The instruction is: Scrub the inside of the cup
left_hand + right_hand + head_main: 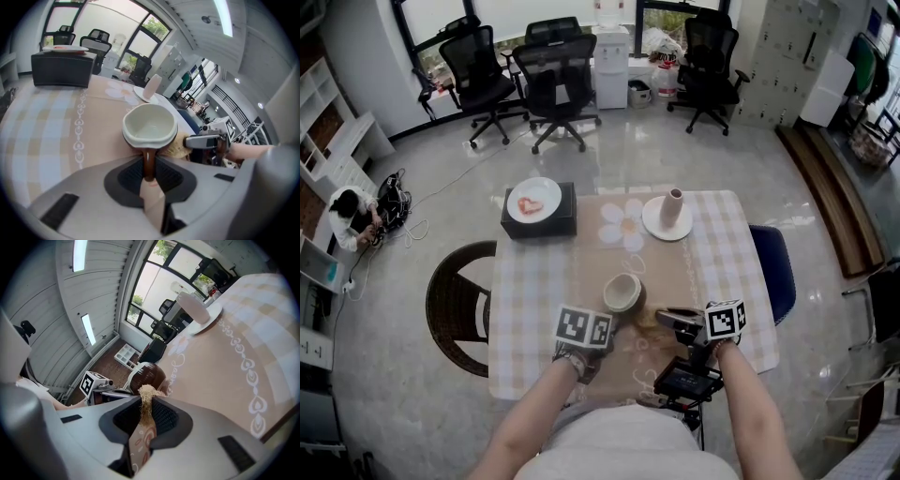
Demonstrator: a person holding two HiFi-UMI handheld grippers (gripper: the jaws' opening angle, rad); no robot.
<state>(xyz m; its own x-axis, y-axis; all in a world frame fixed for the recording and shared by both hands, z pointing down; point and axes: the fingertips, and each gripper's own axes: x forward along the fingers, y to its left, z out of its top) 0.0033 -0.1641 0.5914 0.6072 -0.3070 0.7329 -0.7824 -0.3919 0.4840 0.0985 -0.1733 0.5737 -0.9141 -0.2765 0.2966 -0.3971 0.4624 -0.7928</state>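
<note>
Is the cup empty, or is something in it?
Empty: the cup shows a bare pale inside in the left gripper view.

Glossy pale floor (pixel 694 155), black office chairs (pixel 558 80) before far windows (pixel 431 14), white shelving (pixel 337 141) at left, wooden strip (pixel 830 197) at right, checked-cloth bench (pixel 736 262) near, dark round chair (pixel 455 300) left, blue chair (pixel 776 272) right, ceiling strip light (pixel 224 16)

We're in an office here: black mesh swivel chairs (pixel 556 80) parked under tall windows (pixel 441 14), a water dispenser (pixel 612 66) beside them, pale lockers (pixel 778 52) on the right, white shelving (pixel 337 131) on the left, and glossy tiled floor (pixel 675 155) around the cloth-covered table (pixel 727 253).
</note>
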